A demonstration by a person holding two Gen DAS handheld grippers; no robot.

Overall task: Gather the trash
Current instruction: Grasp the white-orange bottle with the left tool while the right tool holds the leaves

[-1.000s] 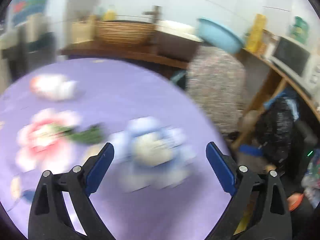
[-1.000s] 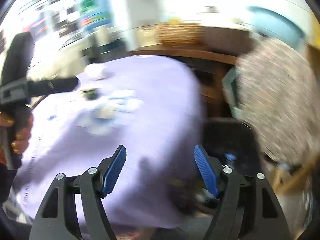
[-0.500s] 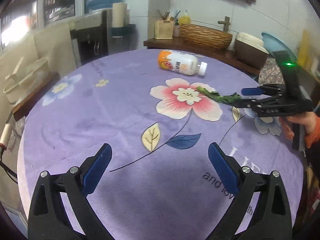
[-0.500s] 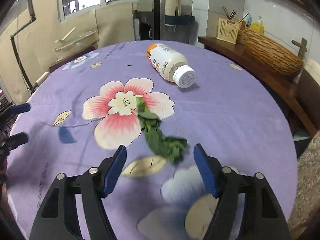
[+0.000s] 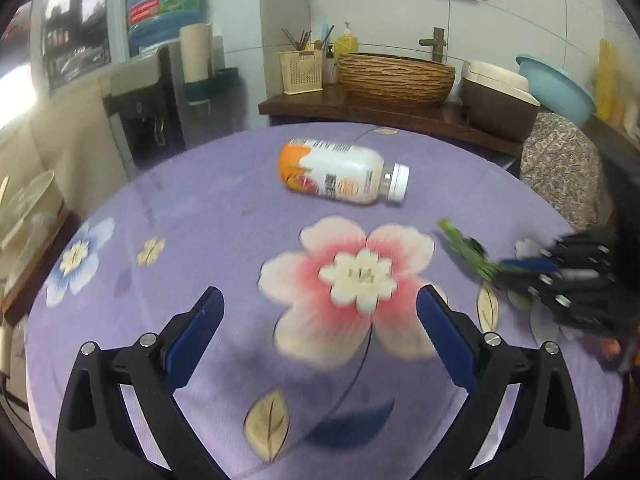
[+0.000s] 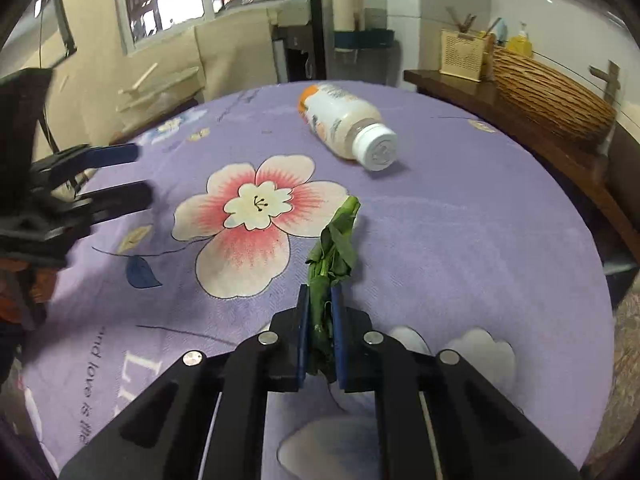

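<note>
limp greens in a thin pinch, bottle lying free on the bench

the right tongs (image 6: 320, 320) are pressed together on the stalk end of a bunch of wilted greens (image 6: 334, 240), whose leaves trail forward from the tips and rest on the purple cloth of the bench (image 6: 500, 220). the left tongs (image 5: 318, 336) are spread wide and hold nothing, hanging over the big pink printed flower.

the grip looks slim: only the stalks sit between the pads, and the leaves hang loose ahead of them. a quick lift or swing could let a stem slide out, or tear off a soft leaf and leave scraps on the cloth. dragging rather than lifting could also catch the leaves on the fabric.

the plastic bottle (image 5: 346, 176) lies on its side well ahead of the left tongs, beyond the flower, cap toward their right. being round, it would likely roll if one pad nudges it before the other closes, and the bench edge is not far behind it. no bin shows in either view, so the carry path cannot be judged.
</note>
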